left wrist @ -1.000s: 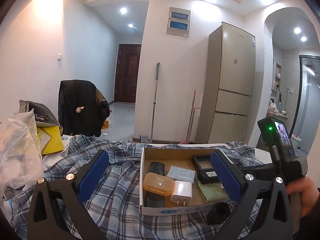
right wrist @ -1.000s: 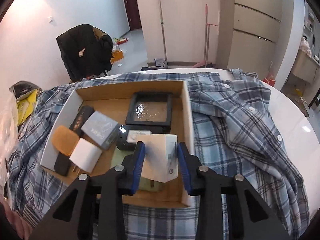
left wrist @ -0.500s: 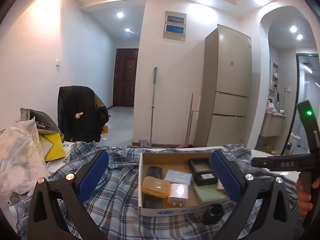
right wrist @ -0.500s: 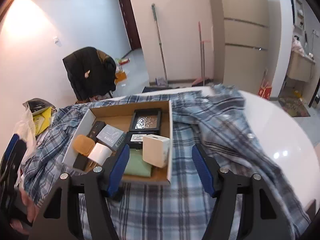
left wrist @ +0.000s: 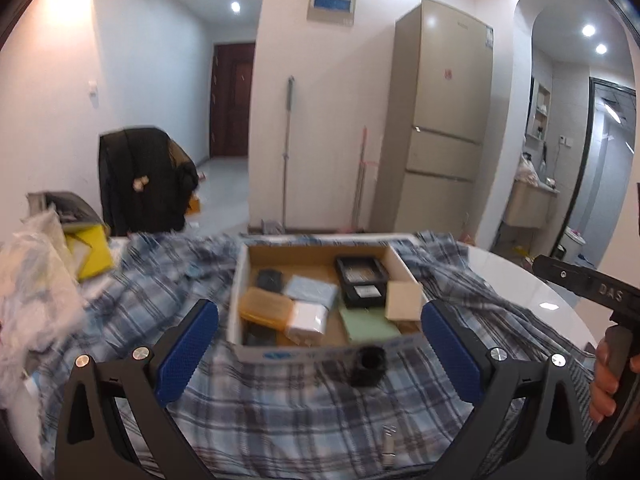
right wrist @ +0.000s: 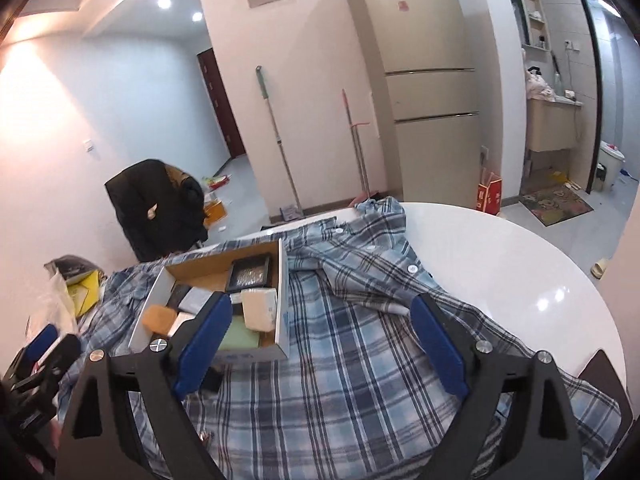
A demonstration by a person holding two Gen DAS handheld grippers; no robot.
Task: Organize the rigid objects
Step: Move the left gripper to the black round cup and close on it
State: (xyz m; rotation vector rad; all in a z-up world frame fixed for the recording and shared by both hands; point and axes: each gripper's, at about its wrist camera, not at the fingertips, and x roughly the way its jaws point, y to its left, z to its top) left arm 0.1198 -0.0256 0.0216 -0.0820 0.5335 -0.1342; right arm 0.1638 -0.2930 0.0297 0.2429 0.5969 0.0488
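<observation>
A shallow cardboard box (left wrist: 244, 280) (right wrist: 282, 280) sits on a plaid shirt on the table. It holds an orange case (left wrist: 265, 306), a white charger (left wrist: 306, 320), a cream box (left wrist: 403, 300) (right wrist: 260, 309), black cases (left wrist: 362, 280) and a green pad (left wrist: 368, 322). A small black cylinder (left wrist: 369, 366) stands on the shirt just in front of the box. My left gripper (left wrist: 318, 350) is open and empty, held before the box. My right gripper (right wrist: 320, 340) is open and empty, to the right of the box above the shirt.
The blue plaid shirt (right wrist: 360, 360) covers most of the round white table (right wrist: 520, 264). A plastic bag (left wrist: 32, 280) and a yellow item (left wrist: 90, 256) lie at the left. A small metal piece (left wrist: 387, 444) lies on the shirt near me. A chair with a black jacket (left wrist: 144, 176) stands behind.
My right gripper let go of the cream box, which now rests in the box, then opened wide and drew back to the right. My left gripper rose and tilted slightly.
</observation>
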